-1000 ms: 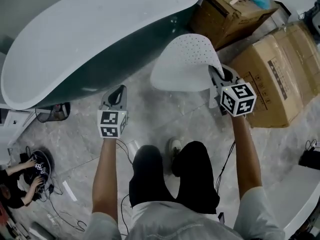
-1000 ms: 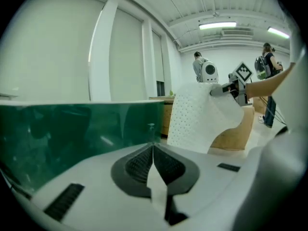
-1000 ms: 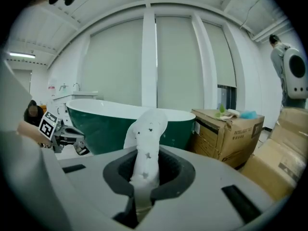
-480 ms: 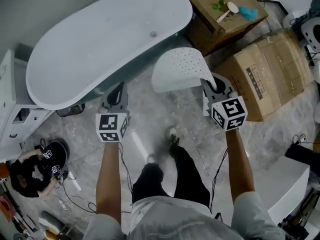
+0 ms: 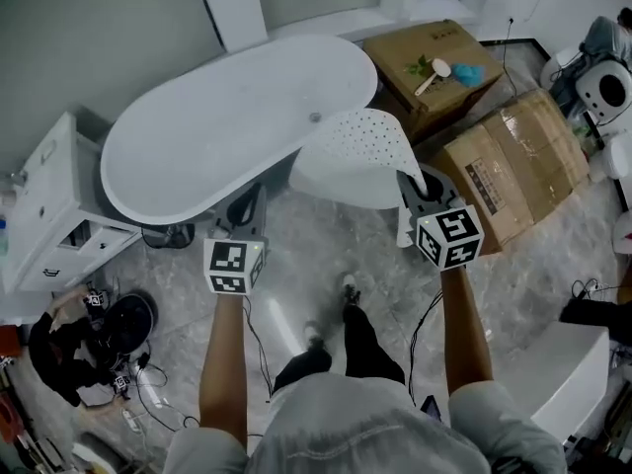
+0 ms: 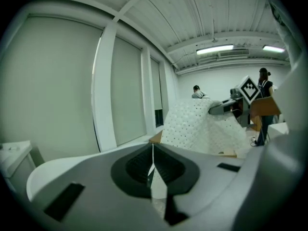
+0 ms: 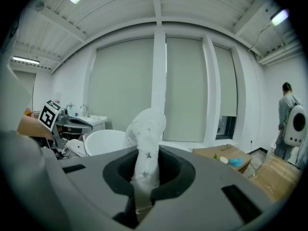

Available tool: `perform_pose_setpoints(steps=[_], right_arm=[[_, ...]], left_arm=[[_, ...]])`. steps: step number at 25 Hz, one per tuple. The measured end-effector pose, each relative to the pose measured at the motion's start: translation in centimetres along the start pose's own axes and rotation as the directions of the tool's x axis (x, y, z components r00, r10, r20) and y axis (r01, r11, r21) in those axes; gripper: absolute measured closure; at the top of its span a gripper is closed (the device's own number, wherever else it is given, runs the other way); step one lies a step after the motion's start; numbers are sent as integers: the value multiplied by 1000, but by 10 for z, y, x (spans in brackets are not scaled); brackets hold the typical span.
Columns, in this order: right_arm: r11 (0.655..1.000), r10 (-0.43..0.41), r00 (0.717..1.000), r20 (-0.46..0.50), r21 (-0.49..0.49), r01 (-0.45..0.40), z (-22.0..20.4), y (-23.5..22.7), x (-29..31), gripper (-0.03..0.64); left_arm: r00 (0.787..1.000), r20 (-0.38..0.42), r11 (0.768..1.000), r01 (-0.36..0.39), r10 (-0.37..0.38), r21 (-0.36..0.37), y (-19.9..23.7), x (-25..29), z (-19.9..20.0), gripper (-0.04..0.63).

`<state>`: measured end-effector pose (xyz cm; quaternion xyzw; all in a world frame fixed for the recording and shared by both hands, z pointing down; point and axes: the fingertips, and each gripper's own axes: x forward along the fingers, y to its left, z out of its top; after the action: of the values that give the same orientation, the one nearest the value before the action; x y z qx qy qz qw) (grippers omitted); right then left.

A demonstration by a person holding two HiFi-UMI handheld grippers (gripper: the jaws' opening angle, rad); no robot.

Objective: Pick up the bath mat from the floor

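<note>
Pinching bath mat (image 7: 147, 129), right hand-held gripper (image 7: 143, 182), perforations (image 5: 370, 126) overhead

- One bath mat (image 5: 355, 156).
- Two grippers: the left gripper (image 5: 247, 203) and the right gripper (image 5: 415, 181).
- One bathtub (image 5: 217, 126).
- Two cardboard boxes: the far box (image 5: 395, 57) and the near box (image 5: 513, 166).
- One white cabinet (image 5: 44, 215).
- One crouched person (image 5: 54, 352).

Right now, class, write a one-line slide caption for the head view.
Right hand-held gripper holds the perforated white bath mat up beside the white bathtub.
</note>
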<state>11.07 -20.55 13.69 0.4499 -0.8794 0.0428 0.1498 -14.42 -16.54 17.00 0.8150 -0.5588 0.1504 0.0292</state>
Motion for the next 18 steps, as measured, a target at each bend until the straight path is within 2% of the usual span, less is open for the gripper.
perform_pose_setpoints(steps=[4,7,12,18], right_arm=[[1000,-18,999,47,-23,19,43,17,-26,574],[998,-26,997,72,-57,30,67,34,-50,574],[993,-49,991,121,-99,61,103,57,-90,574],[995,-52,985,167,-77,65,131,83,-139,574]], left_arm=[[998,60,998,-37,34,47,10,-43,50,577],[993,113,998,-45,39,45,11,-76,81,577],[983,171,996,-72,63,50,7,-125,116,577],[971,234,992,-78,54,96,-4,-177,150,577]])
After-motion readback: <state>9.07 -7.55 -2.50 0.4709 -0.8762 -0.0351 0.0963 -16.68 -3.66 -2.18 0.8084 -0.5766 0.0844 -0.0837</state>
